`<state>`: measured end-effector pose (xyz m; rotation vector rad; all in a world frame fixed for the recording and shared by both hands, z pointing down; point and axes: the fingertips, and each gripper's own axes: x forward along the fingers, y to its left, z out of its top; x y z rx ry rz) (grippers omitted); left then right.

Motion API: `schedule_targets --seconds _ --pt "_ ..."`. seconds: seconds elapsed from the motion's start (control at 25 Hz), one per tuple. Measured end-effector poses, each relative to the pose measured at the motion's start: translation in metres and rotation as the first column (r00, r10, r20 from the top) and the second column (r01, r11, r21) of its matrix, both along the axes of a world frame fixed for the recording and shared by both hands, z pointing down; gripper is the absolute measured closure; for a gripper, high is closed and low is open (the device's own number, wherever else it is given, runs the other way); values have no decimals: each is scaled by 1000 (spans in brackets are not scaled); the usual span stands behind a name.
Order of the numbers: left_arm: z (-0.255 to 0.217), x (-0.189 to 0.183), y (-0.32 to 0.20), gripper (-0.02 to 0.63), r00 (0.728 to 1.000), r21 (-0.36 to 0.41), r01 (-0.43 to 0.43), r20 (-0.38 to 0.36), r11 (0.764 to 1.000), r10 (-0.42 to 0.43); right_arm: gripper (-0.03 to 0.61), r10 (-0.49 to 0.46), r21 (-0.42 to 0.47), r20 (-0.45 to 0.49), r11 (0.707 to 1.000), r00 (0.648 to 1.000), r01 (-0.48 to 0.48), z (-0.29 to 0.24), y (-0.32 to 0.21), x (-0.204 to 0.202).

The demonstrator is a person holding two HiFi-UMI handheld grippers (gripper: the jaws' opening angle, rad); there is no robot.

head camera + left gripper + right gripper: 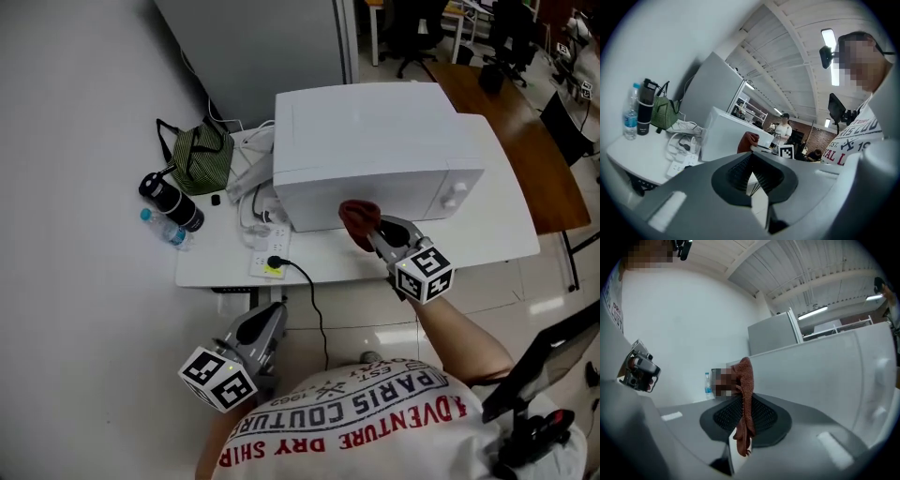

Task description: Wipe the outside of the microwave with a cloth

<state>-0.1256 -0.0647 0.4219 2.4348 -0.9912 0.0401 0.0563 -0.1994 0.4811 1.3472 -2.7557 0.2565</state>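
Microwave [375,141], white, sits on a white table [511,225] with its front and two knobs turned toward the person. A reddish-brown cloth [358,217] is held up against the lower part of that front, left of the knobs; whether it actually presses on the surface is not clear. The right gripper [371,231] has its jaws clamped on the cloth. In the right gripper view the fabric [745,380] rises from between the closed pads and a loose end hangs down below them, with the microwave's white wall [825,376] just beyond.

The left gripper [269,322] hangs low, off the table's near edge and close to the person's shirt, well apart from the microwave. Its jaws are pressed together with nothing between them.

Left of the microwave on the table lie a white power strip [266,251] with a black cable [311,300] plugged in and trailing off the edge, a green striped bag [202,156], a black flask [174,200] and a small water bottle [161,226] just beside the flask.
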Motion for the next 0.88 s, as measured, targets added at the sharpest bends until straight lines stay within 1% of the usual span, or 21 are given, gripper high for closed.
schedule_targets --seconds 0.12,0.24,0.4,0.52,0.64,0.76,0.88 --pt "-2 -32 12 609 996 10 87 1 996 -87 540 -55 37 26 998 998 54 -19 -15 -49" --pt "-8 -58 26 609 987 22 158 0 987 -158 540 -103 55 4 993 995 103 -24 -25 -93" --pt "-14 -84 42 609 972 34 236 2 971 -236 540 -128 42 3 991 992 128 -22 -39 -131" --pt "-14 -98 50 609 961 35 275 7 961 -276 540 -120 41 2 992 993 120 -22 -50 -139" --pt "-14 -104 52 609 955 34 295 4 955 -295 540 -94 35 14 995 995 94 -22 -59 -134" --pt "-13 -99 48 609 958 36 286 -2 958 -286 540 -77 38 6 996 997 77 -21 -63 -123" --pt "-12 -87 39 609 967 31 253 7 967 -254 540 -61 46 -13 997 998 61 -21 -61 -105"
